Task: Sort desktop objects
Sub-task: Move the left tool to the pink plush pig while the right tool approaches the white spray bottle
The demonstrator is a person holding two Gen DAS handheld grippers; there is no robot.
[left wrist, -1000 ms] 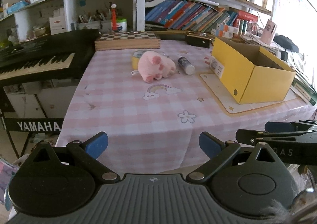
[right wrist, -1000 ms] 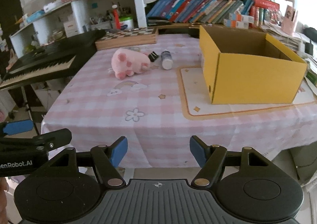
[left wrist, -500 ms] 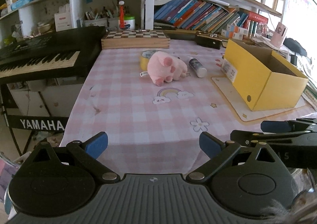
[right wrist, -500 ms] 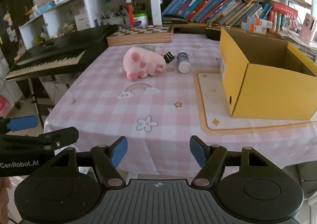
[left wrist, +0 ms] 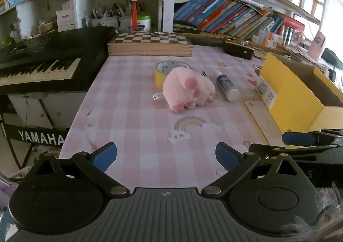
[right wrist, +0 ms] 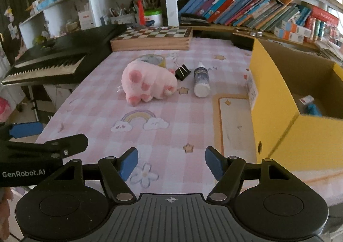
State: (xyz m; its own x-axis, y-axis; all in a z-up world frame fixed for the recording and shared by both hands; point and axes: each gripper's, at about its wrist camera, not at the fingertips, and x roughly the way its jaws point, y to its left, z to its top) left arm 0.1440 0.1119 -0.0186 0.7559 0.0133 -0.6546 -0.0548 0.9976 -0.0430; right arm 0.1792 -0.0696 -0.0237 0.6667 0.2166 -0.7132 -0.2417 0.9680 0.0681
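A pink plush pig (left wrist: pixel 188 90) (right wrist: pixel 148 82) lies on the pink checked tablecloth (left wrist: pixel 150 130) (right wrist: pixel 182 117). Behind it sits a yellow tape roll (left wrist: pixel 163 70) (right wrist: pixel 153 59). Right of the pig are a black binder clip (right wrist: pixel 182 71) and a small white-capped bottle (left wrist: pixel 227 85) (right wrist: pixel 201 80) on its side. An open yellow box (left wrist: pixel 300 92) (right wrist: pixel 289 102) stands at the right, with small items inside. My left gripper (left wrist: pixel 166 155) and right gripper (right wrist: pixel 171 163) both hover open over the table's near edge, holding nothing. Each shows at the other view's side.
A wooden chessboard box (left wrist: pixel 150 45) (right wrist: pixel 152 38) lies at the table's far edge. A black Yamaha keyboard (left wrist: pixel 42 62) (right wrist: pixel 55 60) stands at the left. Shelves of books (left wrist: pixel 231 17) and clutter fill the back. A dark case (left wrist: pixel 238 48) sits behind the box.
Both grippers have moved forward toward the table; the pig, bottle and yellow box look larger and nearer. The jaws kept the same width.
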